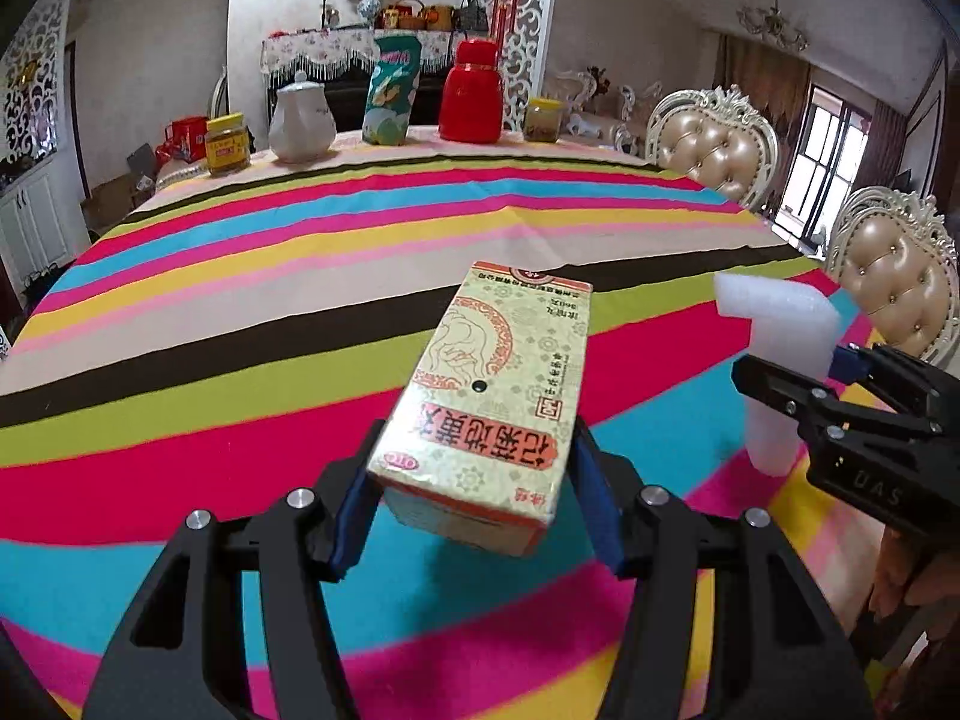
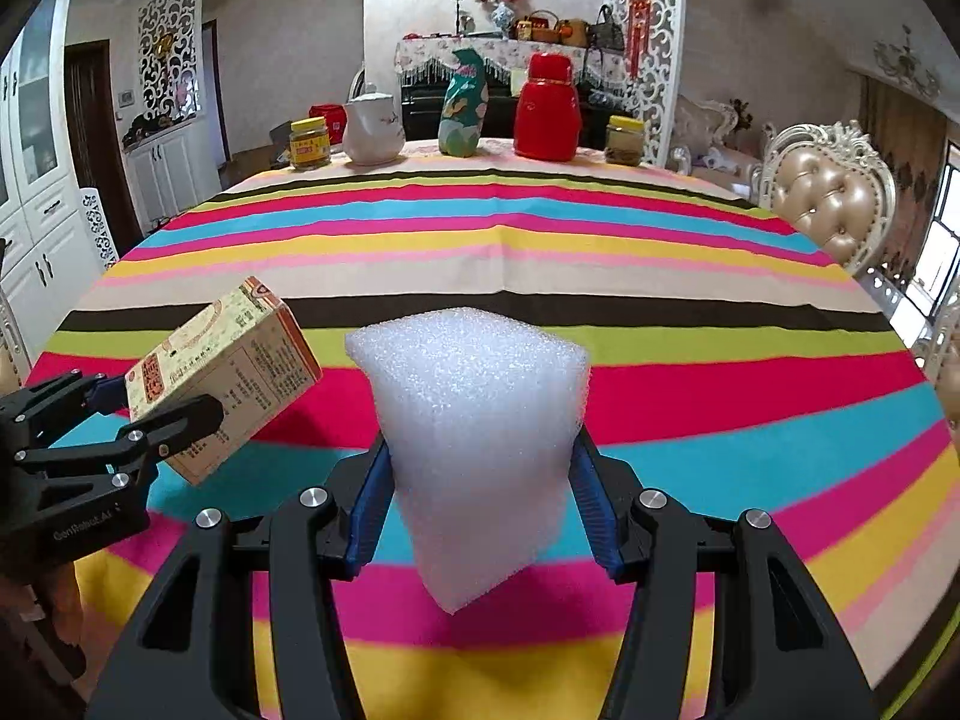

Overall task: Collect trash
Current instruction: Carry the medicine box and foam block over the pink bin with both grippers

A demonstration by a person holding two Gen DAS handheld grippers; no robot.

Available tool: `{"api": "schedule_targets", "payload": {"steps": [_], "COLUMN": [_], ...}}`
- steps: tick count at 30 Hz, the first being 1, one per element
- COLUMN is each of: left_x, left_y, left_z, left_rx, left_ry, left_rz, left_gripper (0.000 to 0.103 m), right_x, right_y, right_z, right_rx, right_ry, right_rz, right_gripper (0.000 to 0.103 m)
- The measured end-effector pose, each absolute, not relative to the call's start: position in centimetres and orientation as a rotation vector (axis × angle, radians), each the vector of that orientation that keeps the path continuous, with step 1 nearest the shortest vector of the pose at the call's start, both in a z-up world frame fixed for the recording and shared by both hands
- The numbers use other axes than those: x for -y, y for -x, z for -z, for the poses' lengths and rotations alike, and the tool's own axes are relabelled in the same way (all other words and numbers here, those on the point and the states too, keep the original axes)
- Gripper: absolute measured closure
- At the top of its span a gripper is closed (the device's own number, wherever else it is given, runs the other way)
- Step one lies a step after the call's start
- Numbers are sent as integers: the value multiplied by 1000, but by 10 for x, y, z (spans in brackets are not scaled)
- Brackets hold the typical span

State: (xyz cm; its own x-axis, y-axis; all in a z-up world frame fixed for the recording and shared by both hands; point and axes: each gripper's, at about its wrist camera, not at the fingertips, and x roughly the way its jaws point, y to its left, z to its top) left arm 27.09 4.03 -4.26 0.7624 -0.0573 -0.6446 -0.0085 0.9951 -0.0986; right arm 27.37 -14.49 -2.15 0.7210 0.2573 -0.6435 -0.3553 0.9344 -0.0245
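Left tool (image 1: 474, 498) clamped on a yellow medicine carton (image 1: 492, 396), held clear above the striped desk (image 1: 240, 312); carton's underside hidden. Right tool (image 2: 474, 516) clamped on a white foam block (image 2: 474, 438), also airborne, lower end blocking the cloth behind. Far edge: two yellow-lidded jars (image 2: 310, 144), white teapot (image 2: 373, 129), teal bag (image 2: 465, 111), red flask (image 2: 547, 108). Padded chair (image 2: 828, 198) at the right.

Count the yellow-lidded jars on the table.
2. One yellow-lidded jar stands at the far edge's left end beside the white teapot; the other at the right end, beside the red flask.
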Motion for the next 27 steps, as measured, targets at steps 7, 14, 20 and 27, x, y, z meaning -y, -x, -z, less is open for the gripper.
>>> {"api": "schedule_targets", "payload": {"steps": [7, 14, 20, 27], "left_x": [-13, 24, 49, 78], "left_y": [-231, -193, -160, -135], "left_z": [38, 33, 29, 26], "left_rx": [-673, -651, -629, -607], "left_ry": [112, 74, 57, 41], "left_rz": [47, 89, 133, 186], "left_gripper": [46, 46, 46, 46], "right_x": [176, 213, 242, 274], "right_y": [-225, -178, -145, -118], "right_z": [17, 13, 8, 10], "right_rx": [-651, -621, -602, -584], "right_ry": [154, 123, 101, 60], "right_rz": [-307, -273, -245, -198], "right_gripper": [50, 50, 50, 50]}}
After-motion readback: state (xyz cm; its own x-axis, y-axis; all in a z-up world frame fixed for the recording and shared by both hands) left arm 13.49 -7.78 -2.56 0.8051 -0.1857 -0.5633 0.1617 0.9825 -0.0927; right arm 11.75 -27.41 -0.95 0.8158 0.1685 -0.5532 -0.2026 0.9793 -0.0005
